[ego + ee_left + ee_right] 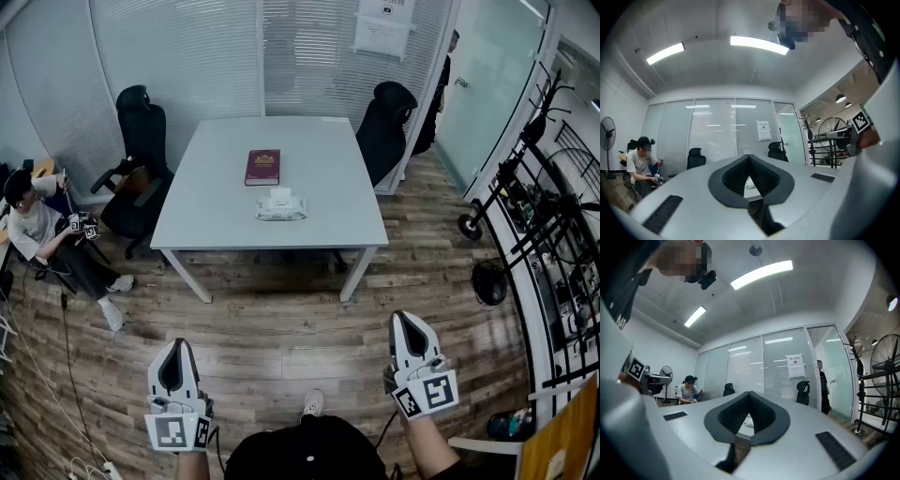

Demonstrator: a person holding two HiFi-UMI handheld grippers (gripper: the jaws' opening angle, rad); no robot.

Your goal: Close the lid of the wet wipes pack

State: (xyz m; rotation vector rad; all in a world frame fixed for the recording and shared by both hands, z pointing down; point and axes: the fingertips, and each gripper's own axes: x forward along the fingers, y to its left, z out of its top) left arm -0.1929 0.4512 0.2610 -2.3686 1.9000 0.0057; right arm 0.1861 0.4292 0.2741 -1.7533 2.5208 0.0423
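Note:
The wet wipes pack (281,206) lies on the grey table (216,216), near its front edge, with a white flap raised on its top. Both grippers hang low over the wooden floor, well short of the table. My left gripper (176,343) is at the bottom left with its jaws together and nothing in them. At the bottom right my right gripper (406,318) is shut and empty too. In the left gripper view (749,156) and the right gripper view (749,393) the dark pads meet at the tips. A sliver of the table shows through the gap below.
A dark red book (262,167) lies behind the pack. Black office chairs (141,150) (386,127) stand at the table's left and far right. A person sits at the left wall (37,230); another stands by the glass door (448,56). Bicycles and racks (553,206) line the right.

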